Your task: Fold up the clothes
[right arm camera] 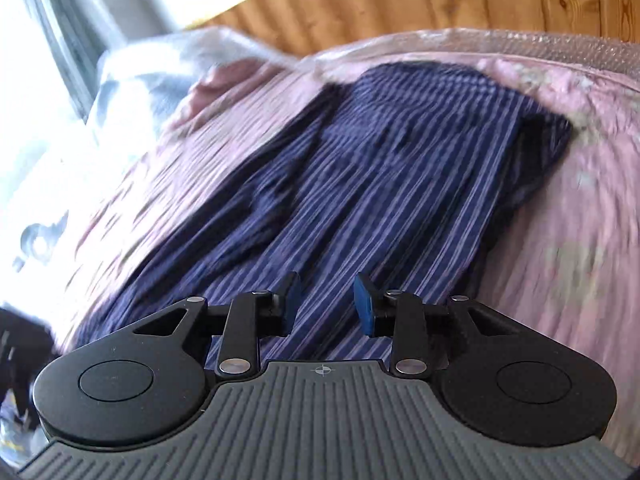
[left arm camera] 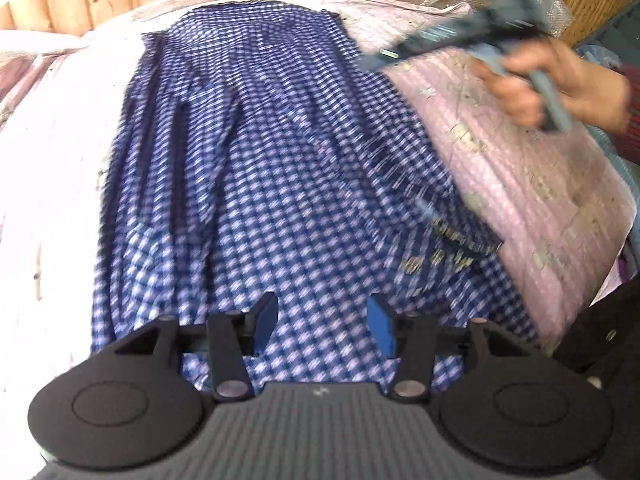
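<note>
Blue-checked shirt (left arm camera: 256,152) under both open-fingered, empty grippers (left arm camera: 322,326) (right arm camera: 327,304); right hand (left arm camera: 560,84) only in left view.

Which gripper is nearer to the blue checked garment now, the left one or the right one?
Left. The left gripper hangs open just above the checked garment, holding nothing. The right gripper is raised beside it, over the pink cover, also open.

Wall: knotty wooden panelling (right arm camera: 460,4) behind the bed, boards upright, warm orange-brown.
Bed: covered by a pink quilted spread (left arm camera: 532,184) with faded patches.
Wrapping: clear bubble wrap (right arm camera: 560,46) along the bed's far edge.
Window: bright daylight at the left (right arm camera: 24,92), overexposed, with a grey curtain (right arm camera: 68,20) beside it.
</note>
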### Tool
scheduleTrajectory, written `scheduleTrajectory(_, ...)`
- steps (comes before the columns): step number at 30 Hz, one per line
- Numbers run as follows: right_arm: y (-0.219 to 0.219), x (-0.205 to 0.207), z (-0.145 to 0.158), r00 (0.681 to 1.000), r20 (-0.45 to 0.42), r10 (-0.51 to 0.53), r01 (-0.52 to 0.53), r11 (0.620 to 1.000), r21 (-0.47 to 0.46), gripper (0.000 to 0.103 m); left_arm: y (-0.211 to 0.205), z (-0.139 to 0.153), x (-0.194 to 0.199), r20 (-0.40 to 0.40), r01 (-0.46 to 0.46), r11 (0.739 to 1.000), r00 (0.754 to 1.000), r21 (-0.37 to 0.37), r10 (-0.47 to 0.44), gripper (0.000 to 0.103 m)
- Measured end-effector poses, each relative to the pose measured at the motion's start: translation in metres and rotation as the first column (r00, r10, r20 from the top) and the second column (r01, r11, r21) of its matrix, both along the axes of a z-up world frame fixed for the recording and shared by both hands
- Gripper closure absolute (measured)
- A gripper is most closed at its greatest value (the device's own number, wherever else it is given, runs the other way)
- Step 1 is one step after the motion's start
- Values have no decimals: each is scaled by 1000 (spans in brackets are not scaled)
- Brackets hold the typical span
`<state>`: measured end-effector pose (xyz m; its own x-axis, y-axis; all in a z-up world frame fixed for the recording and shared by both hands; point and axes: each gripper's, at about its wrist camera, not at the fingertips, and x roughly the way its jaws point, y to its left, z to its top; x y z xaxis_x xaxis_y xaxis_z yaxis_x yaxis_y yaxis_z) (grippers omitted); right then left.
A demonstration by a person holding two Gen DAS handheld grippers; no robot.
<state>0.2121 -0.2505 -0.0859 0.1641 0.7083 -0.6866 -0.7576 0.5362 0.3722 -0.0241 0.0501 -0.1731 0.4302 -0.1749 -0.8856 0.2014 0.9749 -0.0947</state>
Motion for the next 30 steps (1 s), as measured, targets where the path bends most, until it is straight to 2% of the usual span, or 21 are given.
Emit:
scheduleTrajectory(4, -21, -79, -3, 999, -53, 12, -13, 999, -32, 69, 43, -12, -17, 20, -90, 995, 996, -42, 91, 48)
scheduleTrajectory(6, -20, -113, -19, 1000, -24, -15, 13, 997, -81, 69, 68, -28, -23, 9, -140, 987, 990, -79, 141, 47)
scheduleTrajectory(8, -18, -148, -35, 999, 7, -39, 40, 991, -129, 67, 88, -36, -33, 39, -130, 981, 990, -142, 137, 49)
scheduleTrajectory(9, -16, -163, -40, 998, 25, -58, 61, 985, -159, 66, 94, -35, -36, 40, -119, 980, 991, -160, 127, 49)
scheduleTrajectory(11, -14, -185, -23, 990, 60, -124, 133, 974, -181, 65, 102, -18, -49, 99, -99, 978, 988, -182, 119, 49)
scheduleTrajectory(12, -13, -196, -13, 985, 74, -157, 168, 970, -175, 65, 106, -8, -56, 134, -88, 977, 984, -193, 116, 46)
scheduleTrajectory(13, -11, -208, -6, 979, 88, -183, 197, 964, -178, 67, 112, -1, -64, 170, -78, 972, 978, -221, 117, 38)
scheduleTrajectory(14, -7, -219, -7, 976, 102, -194, 211, 956, -205, 67, 118, -3, -70, 168, -86, 969, 978, -233, 127, 32)
scheduleTrajectory(15, -3, -230, -11, 973, 109, -202, 223, 945, -239, 67, 125, -8, -75, 152, -100, 966, 979, -238, 139, 31)
scheduleTrajectory(17, 8, -247, -35, 971, 96, -221, 240, 913, -329, 63, 138, -17, -85, 112, -133, 962, 980, -240, 163, 37)
scheduleTrajectory(18, 9, -254, -34, 962, 113, -248, 271, 903, -333, 59, 145, -23, -89, 85, -152, 960, 981, -236, 176, 40)
scheduleTrajectory(19, 10, -262, -33, 953, 130, -274, 303, 892, -336, 59, 155, -23, -95, 78, -183, 948, 975, -262, 210, 41)
scheduleTrajectory(20, 8, -268, -30, 941, 139, -308, 337, 883, -327, 60, 166, -21, -102, 77, -217, 929, 965, -298, 250, 38)
scheduleTrajectory(21, -1, -273, -23, 925, 127, -358, 380, 878, -291, 59, 178, -18, -108, 73, -257, 902, 951, -348, 300, 36)
scheduleTrajectory(22, -9, -278, -15, 906, 113, -407, 422, 870, -256, 51, 190, -18, -114, 55, -304, 865, 934, -398, 354, 33)
scheduleTrajectory(23, -18, -283, -8, 885, 97, -455, 464, 858, -221, 47, 198, -23, -115, 17, -331, 831, 926, -447, 377, 32)
scheduleTrajectory(26, -47, -289, -7, 822, 32, -569, 563, 803, -195, 46, 219, -44, -116, -115, -390, 718, 909, -577, 401, 32)
scheduleTrajectory(27, -56, -291, -11, 802, 11, -597, 586, 784, -202, 46, 220, -52, -113, -157, -399, 695, 909, -598, 387, 32)
scheduleTrajectory(28, -61, -294, -16, 789, -6, -615, 599, 771, -216, 46, 217, -54, -110, -152, -385, 695, 915, -608, 374, 30)
scheduleTrajectory(29, -66, -296, -21, 778, -23, -628, 608, 761, -229, 47, 214, -54, -109, -132, -364, 700, 922, -614, 363, 24)
scheduleTrajectory(30, -69, -298, -26, 774, -41, -631, 607, 759, -235, 48, 210, -53, -106, -122, -351, 710, 927, -611, 354, 23)
